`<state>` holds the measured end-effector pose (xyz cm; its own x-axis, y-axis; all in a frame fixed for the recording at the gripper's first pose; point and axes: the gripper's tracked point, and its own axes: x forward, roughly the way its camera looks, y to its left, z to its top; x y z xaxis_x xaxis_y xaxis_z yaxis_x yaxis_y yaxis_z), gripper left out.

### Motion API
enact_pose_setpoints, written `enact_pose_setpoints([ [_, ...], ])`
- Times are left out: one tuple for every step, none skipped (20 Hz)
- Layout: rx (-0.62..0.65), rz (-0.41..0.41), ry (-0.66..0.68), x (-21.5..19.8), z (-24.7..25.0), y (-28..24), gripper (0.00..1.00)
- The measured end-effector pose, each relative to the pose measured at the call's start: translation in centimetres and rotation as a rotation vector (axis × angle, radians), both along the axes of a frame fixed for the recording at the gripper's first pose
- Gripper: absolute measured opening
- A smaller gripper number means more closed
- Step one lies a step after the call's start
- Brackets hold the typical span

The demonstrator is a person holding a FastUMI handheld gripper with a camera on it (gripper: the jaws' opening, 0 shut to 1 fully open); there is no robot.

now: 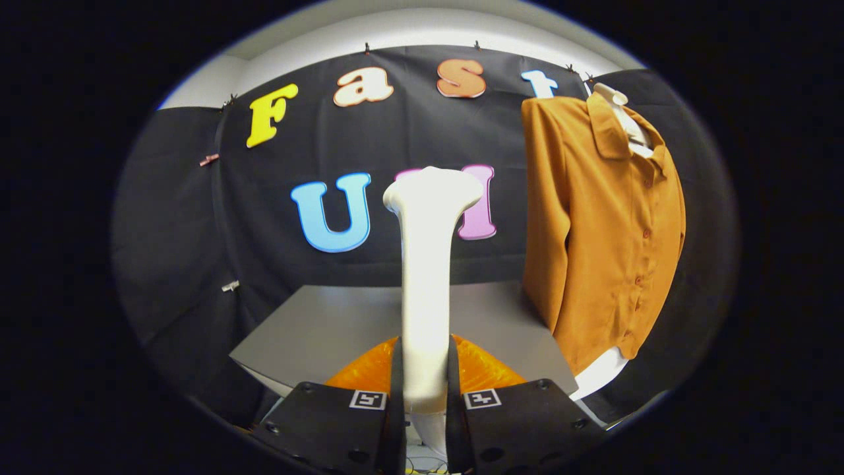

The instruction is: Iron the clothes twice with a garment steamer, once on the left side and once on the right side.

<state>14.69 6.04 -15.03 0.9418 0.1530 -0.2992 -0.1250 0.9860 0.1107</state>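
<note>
A white garment steamer [427,264] stands upright between my fingers, its wide head at the top well above the table. My gripper [425,386] is shut on the steamer's handle, both fingers pressing its sides. An orange-brown button shirt [593,224] hangs on a white mannequin torso [623,109] to the right of the steamer and farther away, its front turned toward me. The steamer's head is apart from the shirt, left of its sleeve.
A grey table [330,330] lies beyond the fingers, under the steamer. Something orange and translucent [369,369] sits just behind the fingers at the steamer's base. The black cloth wall closes the back and both sides.
</note>
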Motion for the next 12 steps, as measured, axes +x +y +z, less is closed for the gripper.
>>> enact_pose_setpoints([
  [0.005, -0.002, -0.026, -0.7, 1.3, -0.7, 0.28],
  [0.009, -0.004, -0.056, -1.4, 2.5, -1.2, 0.27],
  [0.011, -0.005, -0.086, -2.2, 3.6, -1.9, 0.27],
  [0.012, -0.005, -0.117, -2.9, 4.7, -2.5, 0.27],
  [0.018, -0.007, -0.149, -3.8, 5.9, -3.2, 0.27],
  [0.022, -0.01, -0.175, -4.5, 6.8, -3.8, 0.27],
  [0.025, -0.015, -0.198, -5.2, 7.6, -4.5, 0.27],
  [0.031, -0.017, -0.227, -5.9, 8.5, -5.1, 0.27],
  [0.039, -0.022, -0.256, -6.6, 9.4, -5.8, 0.27],
  [0.042, -0.029, -0.282, -7.1, 10.2, -6.5, 0.27],
  [0.043, -0.038, -0.309, -7.6, 11.0, -7.2, 0.27],
  [0.041, -0.045, -0.338, -8.1, 11.7, -8.0, 0.27],
])
